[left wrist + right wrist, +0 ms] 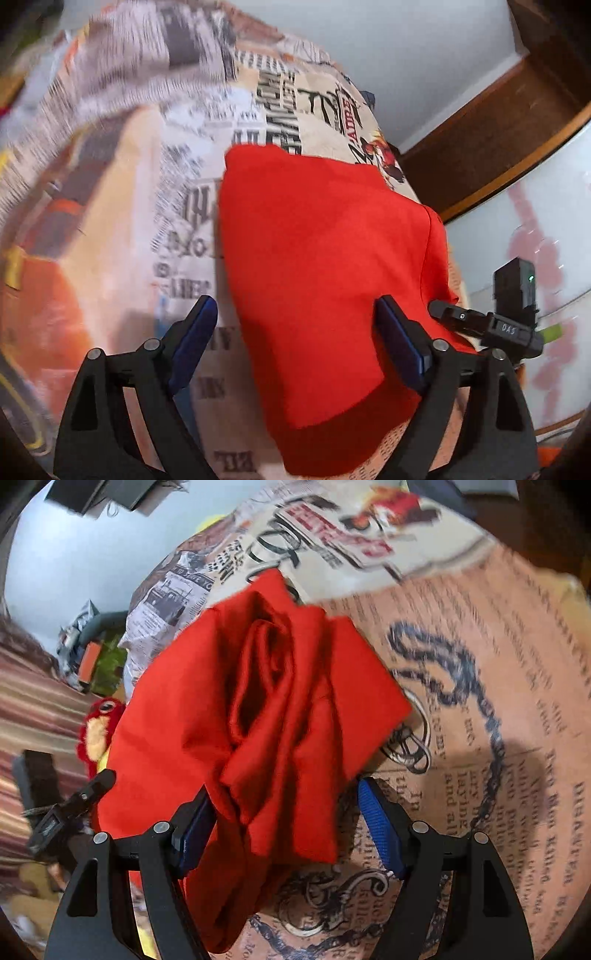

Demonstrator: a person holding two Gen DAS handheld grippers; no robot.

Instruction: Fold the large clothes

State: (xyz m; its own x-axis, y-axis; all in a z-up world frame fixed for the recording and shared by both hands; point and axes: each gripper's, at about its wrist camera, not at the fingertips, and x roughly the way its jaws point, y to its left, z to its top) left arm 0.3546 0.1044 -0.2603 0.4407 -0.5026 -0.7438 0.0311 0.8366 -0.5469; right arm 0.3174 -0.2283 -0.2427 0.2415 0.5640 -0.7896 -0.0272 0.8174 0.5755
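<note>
1 red garment (325, 266), bunched into several folds in the right wrist view (258, 716), lying on 1 newspaper-print bed cover (184, 206)

2 grippers: left gripper (295, 332) and right gripper (286, 812), each with 2 blue-padded fingers, so 4 pads in all; both sets spread apart, nothing clamped

Left wrist view: 1 small black box with 1 green light (515, 284) mounted on the other gripper; 1 dark wooden frame (491, 136) beside the bed

Right wrist view: 1 red and yellow plush toy (98, 731) at the bed's edge, 1 eye showing; 1 striped rug (33, 701); a blurred heap of small items (92, 657) on the floor, number cannot be told
</note>
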